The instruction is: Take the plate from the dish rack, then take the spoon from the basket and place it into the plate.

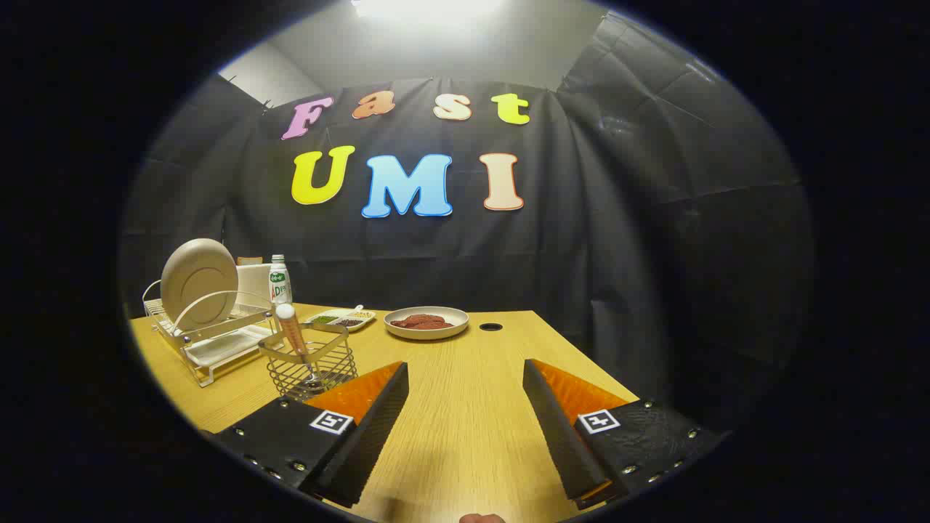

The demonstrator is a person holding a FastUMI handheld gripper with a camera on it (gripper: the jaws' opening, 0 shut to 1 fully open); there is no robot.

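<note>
A beige plate (197, 282) stands on edge in the white wire dish rack (211, 341) at the far left of the wooden table (465, 407). In front of the rack sits a wire basket (309, 369), and a spoon (293, 335) with an orange handle stands upright in it. My gripper (465, 374) is open, with only bare table between its fingers. The basket is just beyond the left finger (370, 421), and the rack is farther off to the left.
A shallow bowl (426, 322) holding something reddish brown sits ahead near the table's back edge. A small divided dish (340, 318) lies left of it, and a bottle (280, 280) stands by the rack. A round cable hole (491, 327) is right of the bowl.
</note>
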